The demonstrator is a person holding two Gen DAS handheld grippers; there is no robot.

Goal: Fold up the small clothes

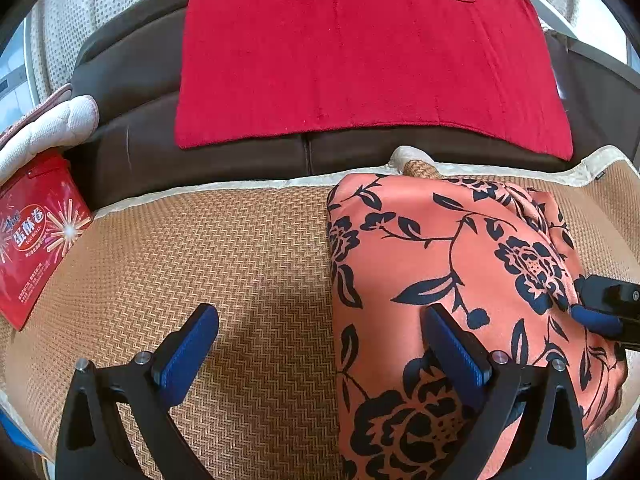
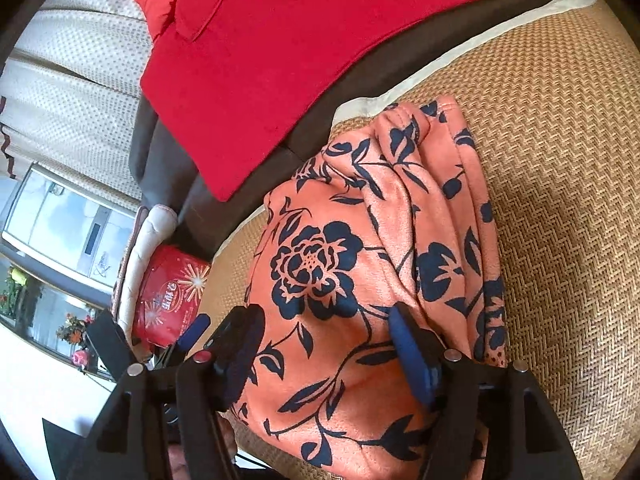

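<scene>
A coral garment with a dark navy flower print lies folded into a thick bundle on the woven straw mat. My left gripper stands open and wide; its left finger hangs over bare mat and its right finger is over the garment's left part. In the right wrist view the garment shows several lengthwise folds on its right side. My right gripper is open low over the garment's near end, with cloth lying under the gap and no pad pressing on it. Its fingertip also shows at the garment's right edge.
A red cloth is spread on the brown sofa behind the mat. A red snack box and a white quilted cushion sit at the left. The mat's cream border runs along the back. A blue finger of the left gripper shows beside the box.
</scene>
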